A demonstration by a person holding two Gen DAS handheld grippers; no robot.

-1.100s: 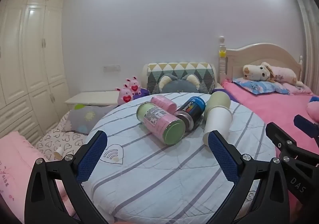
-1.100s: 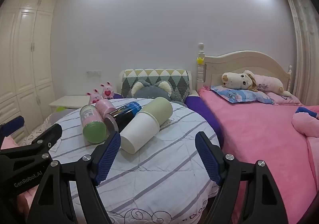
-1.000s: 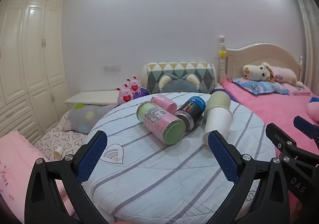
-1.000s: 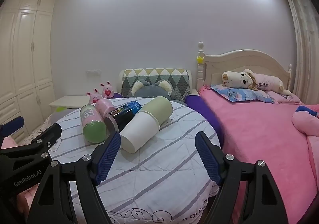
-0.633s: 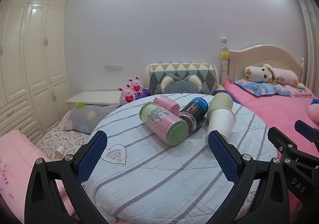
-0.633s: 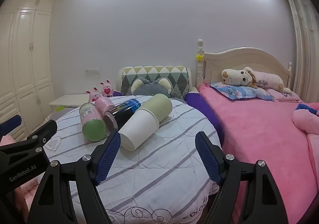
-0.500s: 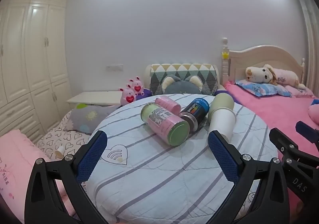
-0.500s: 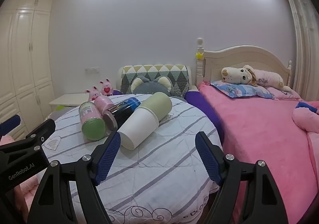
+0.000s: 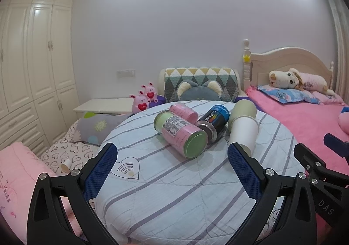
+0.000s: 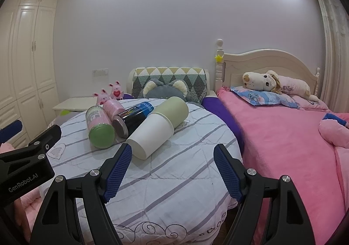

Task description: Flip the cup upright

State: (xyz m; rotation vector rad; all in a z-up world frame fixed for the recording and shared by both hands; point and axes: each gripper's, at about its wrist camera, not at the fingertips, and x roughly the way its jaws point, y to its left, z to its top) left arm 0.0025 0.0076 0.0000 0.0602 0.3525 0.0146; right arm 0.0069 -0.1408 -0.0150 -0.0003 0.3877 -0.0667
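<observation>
A white paper cup (image 9: 243, 132) (image 10: 151, 137) lies on its side on the round striped table (image 9: 174, 190) (image 10: 174, 179), with a pale green cup (image 9: 243, 108) (image 10: 174, 111) nested at its far end. Beside them lie a black and blue can (image 9: 214, 120) (image 10: 133, 117), a pink can with green ends (image 9: 181, 132) (image 10: 99, 126) and a small pink cup (image 9: 184, 111) (image 10: 113, 106). My left gripper (image 9: 172, 155) is open and empty, short of the cans. My right gripper (image 10: 173, 155) is open and empty, just short of the white cup.
A pink bed (image 10: 283, 136) with a plush dog (image 10: 270, 82) runs along the right of the table. A patterned cushion (image 10: 170, 83), pink plush toys (image 9: 145, 100) and a low white table (image 9: 104, 105) stand behind. White wardrobes (image 9: 32, 70) line the left wall.
Both grippers have shifted slightly, so the cups and cans sit a little lower and nearer in view. Both stay open. Nothing on the table has moved.
</observation>
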